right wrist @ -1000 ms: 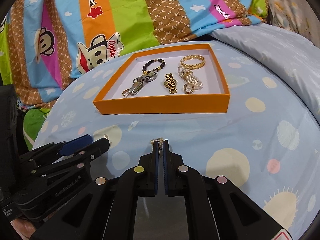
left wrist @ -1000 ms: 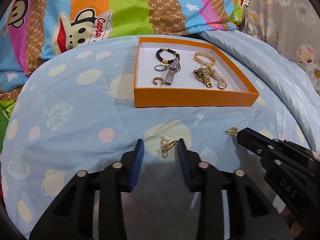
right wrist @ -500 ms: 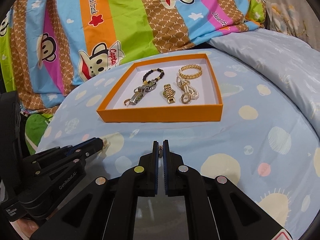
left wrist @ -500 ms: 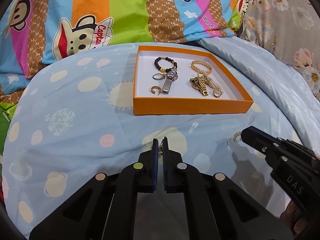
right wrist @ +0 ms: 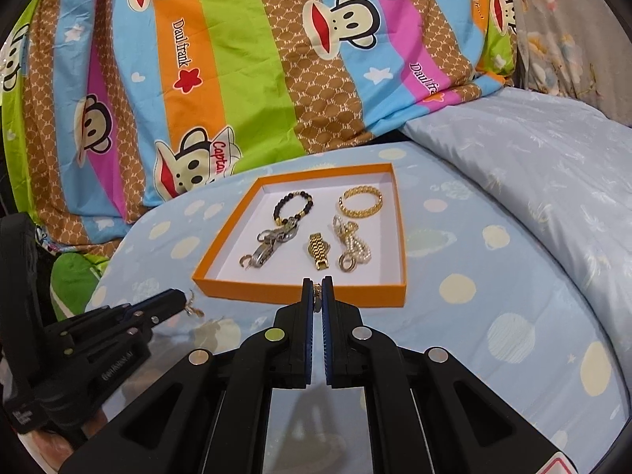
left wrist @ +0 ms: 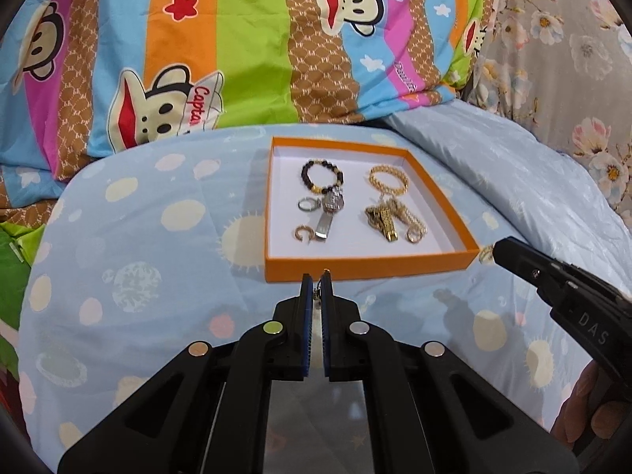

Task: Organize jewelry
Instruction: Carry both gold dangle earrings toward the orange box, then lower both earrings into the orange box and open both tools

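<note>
An orange tray [left wrist: 367, 266] with a white floor lies on the blue bedspread and holds a black bead bracelet [left wrist: 320, 177], a gold bracelet [left wrist: 388, 179], a gold watch [left wrist: 382, 221], a silver clip and rings. My left gripper [left wrist: 315, 278] is shut on a small gold earring [right wrist: 193, 307], lifted just before the tray's near wall. My right gripper [right wrist: 316, 284] is shut on a small gold ring [left wrist: 485, 253], held near the tray's right front corner. The tray [right wrist: 300, 290] also shows in the right wrist view.
A striped monkey-print quilt [left wrist: 237, 47] rises behind the tray. A pale blue pillow [right wrist: 533, 166] lies to the right, with a floral cloth [left wrist: 561, 39] beyond it. The bedspread [left wrist: 138, 237] slopes away at left.
My left gripper closed on the earring and lifted it off the bedspread toward the tray. My right gripper rose with the ring and moved closer to the tray.
</note>
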### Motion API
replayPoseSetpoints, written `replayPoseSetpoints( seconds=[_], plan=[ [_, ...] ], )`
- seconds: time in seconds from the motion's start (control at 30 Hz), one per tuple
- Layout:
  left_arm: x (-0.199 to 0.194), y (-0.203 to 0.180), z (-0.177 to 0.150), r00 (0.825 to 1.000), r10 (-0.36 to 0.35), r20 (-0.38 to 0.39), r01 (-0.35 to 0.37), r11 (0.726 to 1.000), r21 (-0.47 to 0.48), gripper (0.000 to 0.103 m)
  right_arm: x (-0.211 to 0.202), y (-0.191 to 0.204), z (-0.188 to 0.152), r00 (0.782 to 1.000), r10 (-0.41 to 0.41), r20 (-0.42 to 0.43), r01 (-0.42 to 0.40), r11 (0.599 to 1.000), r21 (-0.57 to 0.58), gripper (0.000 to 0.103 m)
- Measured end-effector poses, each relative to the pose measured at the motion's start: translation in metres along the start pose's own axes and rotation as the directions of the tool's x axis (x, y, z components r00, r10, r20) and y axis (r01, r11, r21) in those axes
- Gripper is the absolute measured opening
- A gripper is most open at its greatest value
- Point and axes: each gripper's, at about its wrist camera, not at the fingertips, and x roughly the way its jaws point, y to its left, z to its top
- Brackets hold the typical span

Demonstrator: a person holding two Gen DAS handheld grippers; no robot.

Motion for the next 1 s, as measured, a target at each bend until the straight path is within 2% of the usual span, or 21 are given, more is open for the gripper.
replayPoseSetpoints(
  seconds=[0.23, 0.4, 0.73, 1.0],
  plan=[
    [-0.021, 0.012, 0.024, 0.998, 0.019, 0.064, -0.018, 1.0, -0.015, 0.003, -0.005, 0.0, 0.011, 1.0, 0.004, 0.026, -0.004, 1.0, -0.006, 0.004],
    [-0.031, 0.02, 0.029, 0.996, 0.032, 0.089, -0.029, 0.999, -0.034, 0.003, -0.007, 0.0, 0.011, 0.999, 0.01, 0.03, -0.01, 1.0, -0.003, 0.004],
    [-0.02, 0.019, 0.01, 0.998, 0.042, 0.043, -0.041, 0.999, -0.03, 0.003, 0.0, 0.003, -0.007, 1.0, 0.025, -0.005, -0.025, 1.0, 0.008, 0.004],
    [-0.008, 0.01, 0.006, 0.999, 0.036, 0.023, -0.036, 0.999, -0.022, 0.003, 0.0, 0.002, -0.009, 1.0, 0.026, -0.007, -0.026, 1.0, 0.011, 0.004]
  ],
)
